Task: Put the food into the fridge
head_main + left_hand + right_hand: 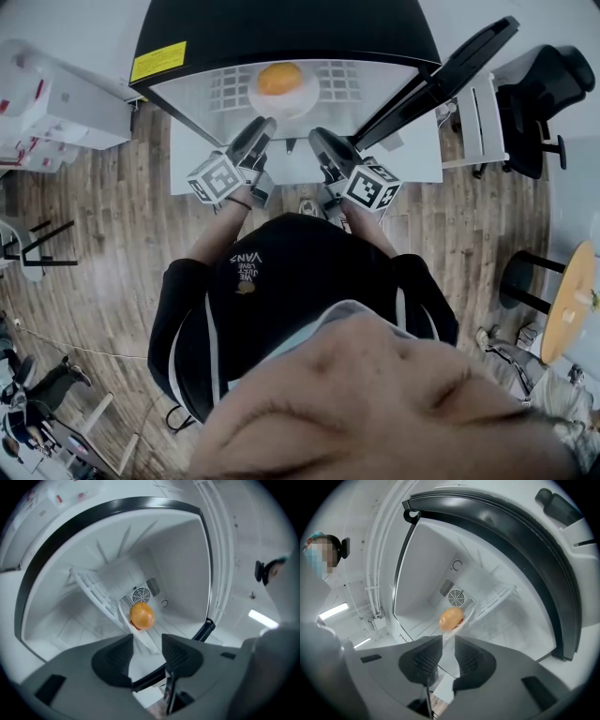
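Seen from above, a person in a black top [281, 281] stands at an open fridge with a pair of tongs in each hand. Both pairs point level into the opening. The left tongs [147, 641] stand wide apart with nothing between them. The right tongs [448, 641] show a narrower gap and are also empty. They hang side by side just outside the fridge's front edge, well short of the food. Empty tongs at the threshold suggest the load is already set down.

Beyond them is the fridge [281, 28], black outside and white inside. Its door [450, 70] is swung open to the person's right, which leaves the cavity free to reach. Inside, a white wire shelf [225, 89] spans the compartment, and a white plate [305, 101] rests on it. A round orange piece of food [279, 79] sits on the plate, near the middle and apart from the walls. The plate probably keeps the food steady on the wires.

Farthest back, a round fan vent [139, 594] shows on the rear wall behind the food.

The food appears to be in place, so the likely remaining step is closing the door.
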The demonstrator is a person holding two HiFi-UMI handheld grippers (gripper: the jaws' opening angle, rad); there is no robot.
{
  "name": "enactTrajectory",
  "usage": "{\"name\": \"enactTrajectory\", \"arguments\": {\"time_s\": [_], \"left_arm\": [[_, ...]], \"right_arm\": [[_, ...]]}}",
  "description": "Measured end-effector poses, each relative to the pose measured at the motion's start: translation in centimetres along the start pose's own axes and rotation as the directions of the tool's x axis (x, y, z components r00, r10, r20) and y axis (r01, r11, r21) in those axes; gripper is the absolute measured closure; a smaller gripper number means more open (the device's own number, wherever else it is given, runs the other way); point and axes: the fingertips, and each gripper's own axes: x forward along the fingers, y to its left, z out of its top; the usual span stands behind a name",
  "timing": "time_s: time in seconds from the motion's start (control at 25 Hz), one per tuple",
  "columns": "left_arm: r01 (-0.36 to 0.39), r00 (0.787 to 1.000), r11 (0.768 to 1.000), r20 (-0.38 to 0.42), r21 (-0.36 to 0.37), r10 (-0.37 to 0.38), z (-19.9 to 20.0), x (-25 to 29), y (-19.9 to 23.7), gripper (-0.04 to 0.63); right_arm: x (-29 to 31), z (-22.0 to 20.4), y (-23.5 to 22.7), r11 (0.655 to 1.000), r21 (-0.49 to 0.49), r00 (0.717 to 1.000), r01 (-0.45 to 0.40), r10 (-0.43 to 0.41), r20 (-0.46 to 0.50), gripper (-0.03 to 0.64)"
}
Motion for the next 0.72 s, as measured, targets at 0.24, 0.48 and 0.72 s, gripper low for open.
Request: {"name": "enactTrajectory", "arguments": {"time_s": [0.24,0.48,0.72], "left_arm": [[-0.036,0.997,0.940,-0.051,0.339,0.057,-0.3,-0.2,-0.6,0.460],[-0.013,0.996,0.884,-0.074,0.467,0.054,-1.0,-0.1,-1.2,0.554],[-0.004,0.993,0.847,-0.099,0.532,0.067,-1.6,0.4,-1.2,0.572]], "right_arm": [[-0.1,-0.1,0.1,1.000,0.000,1.000,0.006,-0.006,0.003,0.546],[-0.4,-0.1,-0.2,1.000,0.001,1.000,0.016,-0.016,0.008,0.546],[-0.5,-0.2,-0.5,1.000,0.004,1.000,0.026,-0.026,0.004,0.546]]}}
